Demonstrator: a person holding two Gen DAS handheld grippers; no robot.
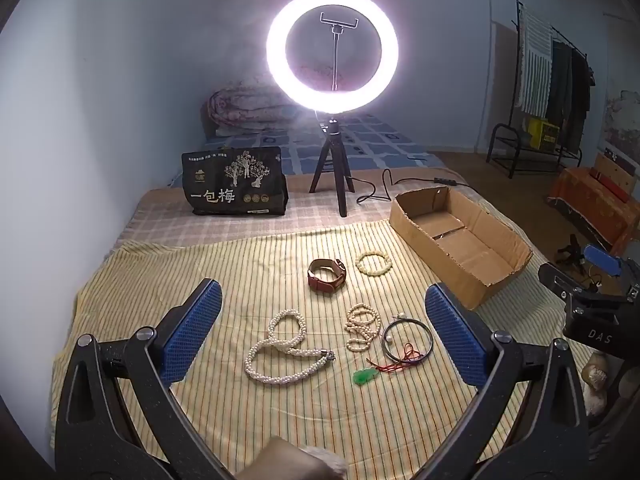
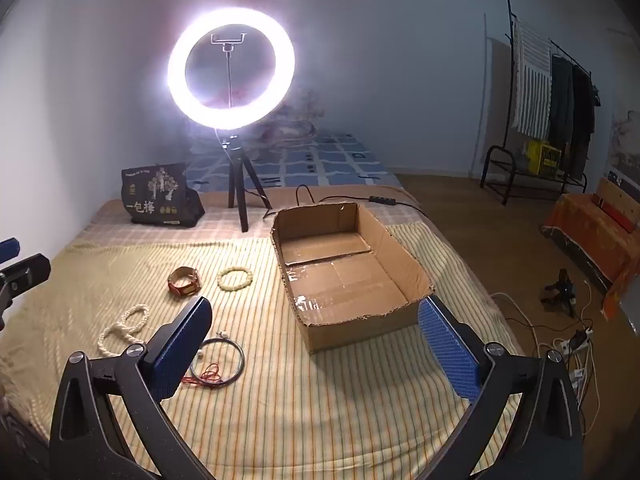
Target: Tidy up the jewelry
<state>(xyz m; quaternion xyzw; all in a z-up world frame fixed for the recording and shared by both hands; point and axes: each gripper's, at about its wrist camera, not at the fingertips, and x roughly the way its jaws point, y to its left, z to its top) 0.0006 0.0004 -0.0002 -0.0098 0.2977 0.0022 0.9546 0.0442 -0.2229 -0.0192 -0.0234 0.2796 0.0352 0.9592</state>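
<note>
The jewelry lies spread on a yellow striped cloth that covers the near end of a bed. A long pearl necklace curls in loops toward the left. Just beside it on the right is a small heap of cream beads, and touching that heap's right side is a thin dark hoop with a red cord trailing from it to a green pendant. Farther back sit a brown leather strap coiled on its edge and, near it, a pale bead bracelet.

An open cardboard box with nothing in it stands on the cloth to the right of the jewelry. Behind everything, a lit ring light on a small tripod and a dark printed bag stand on the bed.

The left gripper hovers over the necklace and beads, its fingers spread wide and holding nothing. The right gripper hangs before the near end of the box, its fingers likewise released and empty.
</note>
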